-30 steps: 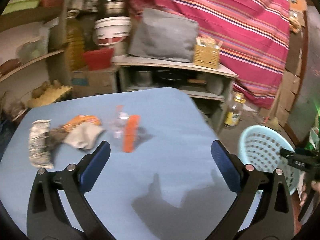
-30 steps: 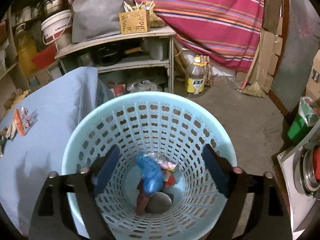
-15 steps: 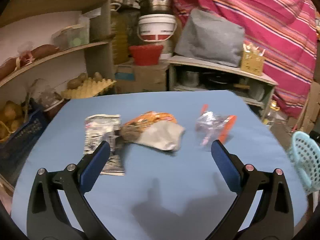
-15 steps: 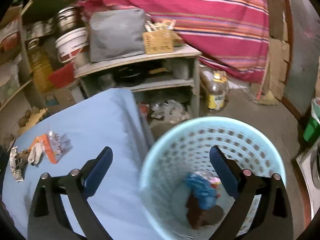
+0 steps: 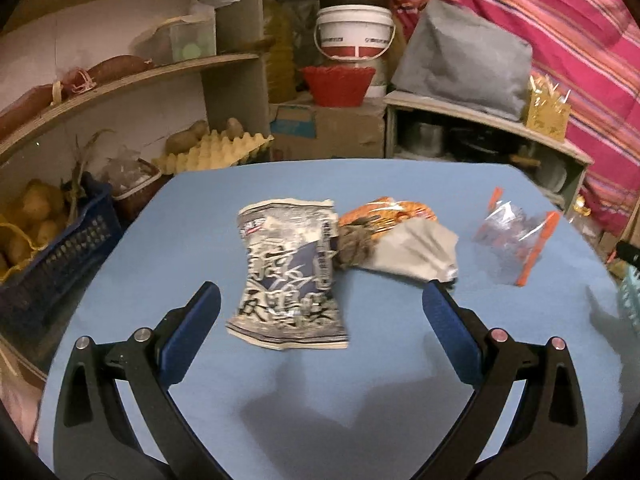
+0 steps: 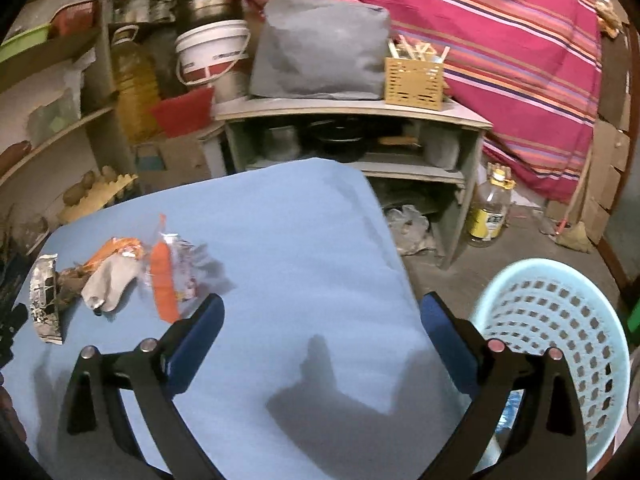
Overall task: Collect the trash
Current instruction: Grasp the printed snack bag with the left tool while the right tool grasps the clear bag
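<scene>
Left wrist view, silver wrapper (image 5: 286,276) between spread fingers (image 5: 191,330), untouched

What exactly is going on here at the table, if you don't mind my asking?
A person is clearing trash off a blue table with two hand-held grippers. Both the left gripper and the right gripper are open and empty. Three wrappers remain: a black-and-white packet, an orange-and-grey wrapper and a clear bag. The basket stands on the floor beside the table.

Cluttered shelves (image 5: 132,76) (dim light) behind striped cloth (image 6: 500,40).
</scene>
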Demonstrator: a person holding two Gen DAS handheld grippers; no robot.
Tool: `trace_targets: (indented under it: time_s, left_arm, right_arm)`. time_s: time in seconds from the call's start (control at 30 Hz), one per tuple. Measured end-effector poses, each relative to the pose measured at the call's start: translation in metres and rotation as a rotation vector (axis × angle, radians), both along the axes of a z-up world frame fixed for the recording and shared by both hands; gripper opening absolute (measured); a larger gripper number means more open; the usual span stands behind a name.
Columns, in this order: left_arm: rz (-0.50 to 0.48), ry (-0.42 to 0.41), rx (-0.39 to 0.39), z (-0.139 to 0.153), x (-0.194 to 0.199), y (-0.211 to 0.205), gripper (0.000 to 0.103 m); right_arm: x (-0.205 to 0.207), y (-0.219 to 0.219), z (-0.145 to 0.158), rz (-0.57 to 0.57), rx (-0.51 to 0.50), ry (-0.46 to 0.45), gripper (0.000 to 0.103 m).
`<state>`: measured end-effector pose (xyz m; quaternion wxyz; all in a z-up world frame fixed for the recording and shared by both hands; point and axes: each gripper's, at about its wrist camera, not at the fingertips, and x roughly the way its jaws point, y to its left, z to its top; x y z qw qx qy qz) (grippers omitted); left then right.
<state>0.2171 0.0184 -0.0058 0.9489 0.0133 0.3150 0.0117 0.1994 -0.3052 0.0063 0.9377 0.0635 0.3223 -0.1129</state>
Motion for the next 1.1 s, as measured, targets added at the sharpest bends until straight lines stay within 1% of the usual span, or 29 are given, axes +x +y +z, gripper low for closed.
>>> trace_targets:
  time_s: [0.13, 0.23, 0.33, 0.5, 0.57, 0.67, 0.83, 1.0, 1.1]
  left_arm:
    - [0.002, 0.024, -0.005, -0.008, 0.008, 0.008, 0.098]
    - [0.0, 0.039, 0.009, -0.014, 0.015, 0.011, 0.098]
    - [0.002, 0.054, 0.018, -0.019, 0.024, 0.015, 0.098]
    - [0.003, 0.076, -0.027, -0.025, 0.031, 0.028, 0.098]
    - [0.003, 0.078, -0.028, -0.026, 0.035, 0.032, 0.098]
    - [-0.001, 0.079, -0.03, -0.027, 0.038, 0.036, 0.098]
    - [-0.009, 0.102, -0.074, -0.034, 0.052, 0.043, 0.098]
    - [-0.035, 0.103, -0.114, -0.033, 0.064, 0.044, 0.097]
    - [-0.066, 0.125, -0.111, -0.038, 0.071, 0.039, 0.097]
  right_arm:
    - [0.011, 0.018, -0.005, 0.036, -0.014, 0.006, 0.096]
    - [0.024, 0.028, -0.01, 0.054, -0.013, 0.026, 0.096]
    - [0.031, 0.037, -0.013, 0.068, -0.013, 0.027, 0.096]
    - [0.043, 0.054, -0.021, 0.092, -0.049, 0.054, 0.096]
    - [0.048, 0.061, -0.023, 0.101, -0.065, 0.065, 0.096]
    - [0.052, 0.07, -0.019, 0.108, -0.079, 0.066, 0.096]
    - [0.059, 0.081, -0.014, 0.114, -0.102, 0.061, 0.097]
    - [0.071, 0.089, -0.02, 0.13, -0.087, 0.084, 0.097]
    - [0.079, 0.097, -0.021, 0.147, -0.083, 0.086, 0.096]
